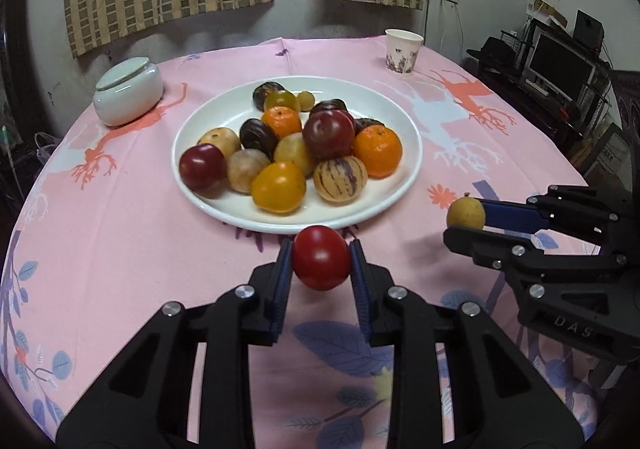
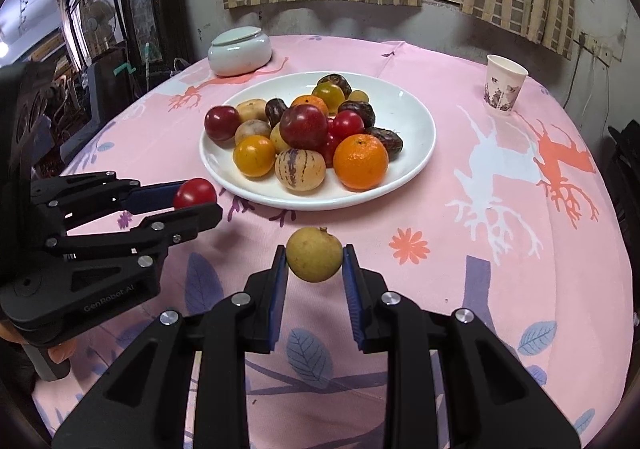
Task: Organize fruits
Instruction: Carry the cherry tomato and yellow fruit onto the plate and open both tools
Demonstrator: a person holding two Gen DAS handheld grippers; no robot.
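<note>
With the left gripper (image 1: pixel 322 263) clamped on a red fruit (image 1: pixel 321 263) at lower centre and the right gripper (image 2: pixel 315 260) on a tan fruit (image 2: pixel 315 260), each should clear the plate (image 1: pixel 396 185) rim before setting down gently.

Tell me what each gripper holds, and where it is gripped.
Left gripper: red tomato, pinched across its sides. Right gripper: small yellow-brown fruit, likewise.

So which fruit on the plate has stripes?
The pale round fruit with purple stripes at the front rim of the white plate, between the yellow tomato and the big orange. The others are plain-skinned.
</note>
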